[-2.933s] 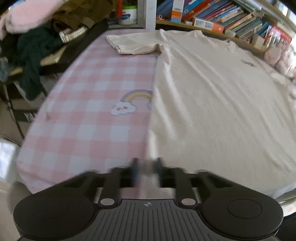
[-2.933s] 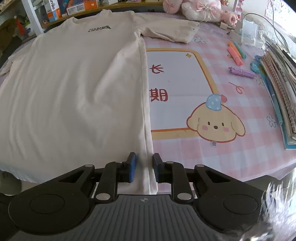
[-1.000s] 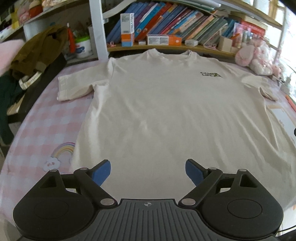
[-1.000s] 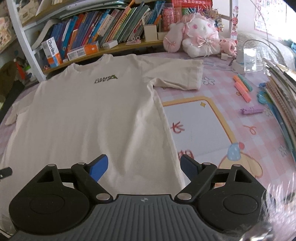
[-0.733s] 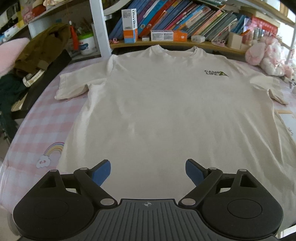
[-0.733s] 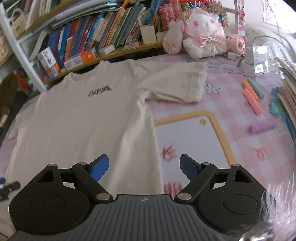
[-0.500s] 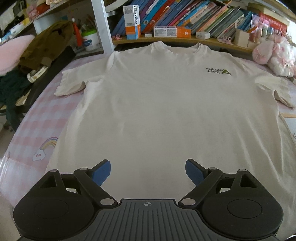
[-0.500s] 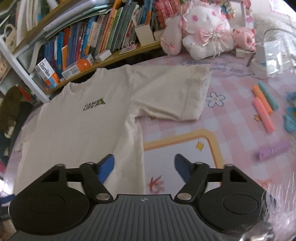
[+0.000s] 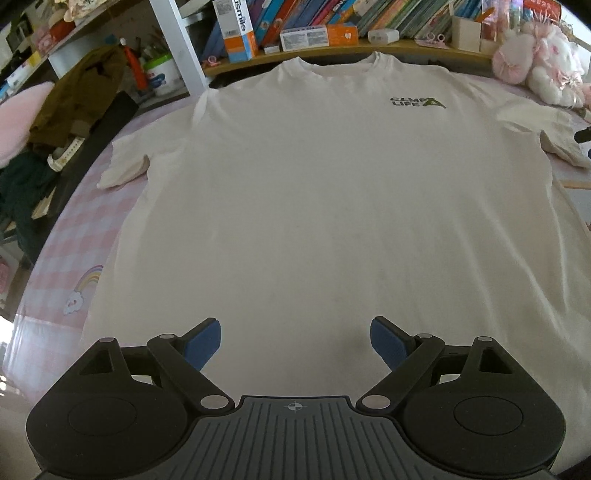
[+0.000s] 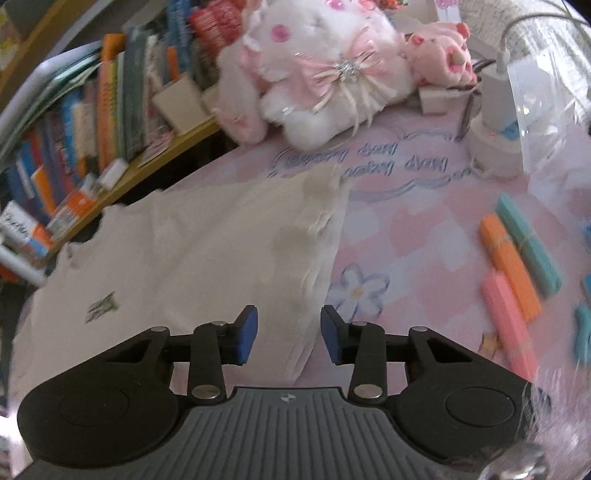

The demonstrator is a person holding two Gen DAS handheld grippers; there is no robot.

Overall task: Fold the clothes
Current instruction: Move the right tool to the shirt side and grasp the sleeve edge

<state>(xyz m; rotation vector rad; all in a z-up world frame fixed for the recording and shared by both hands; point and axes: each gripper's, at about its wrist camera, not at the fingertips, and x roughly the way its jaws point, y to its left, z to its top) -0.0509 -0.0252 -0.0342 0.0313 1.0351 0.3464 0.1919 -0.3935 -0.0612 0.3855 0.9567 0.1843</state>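
A cream T-shirt (image 9: 325, 206) lies spread flat, front up, on a pink checked tablecloth (image 9: 77, 236), with a small dark chest logo (image 9: 417, 102). My left gripper (image 9: 295, 343) hovers open and wide above the shirt's lower hem, holding nothing. In the right wrist view the shirt's sleeve (image 10: 236, 251) fills the centre. My right gripper (image 10: 288, 334) is open, its blue pads either side of the sleeve's hem edge (image 10: 317, 280), with nothing gripped.
A shelf of books (image 9: 332, 22) runs behind the table. Dark clothes (image 9: 74, 103) pile at the left. Pink and white plush toys (image 10: 325, 74) sit at the back right. Several coloured markers (image 10: 513, 258) lie right of the sleeve, beside a white charger (image 10: 495, 110).
Both grippers opened from shut on the hem and lifted away. The left one shifted right to centre over the shirt. The right one swung forward to the sleeve and its jaws narrowed.
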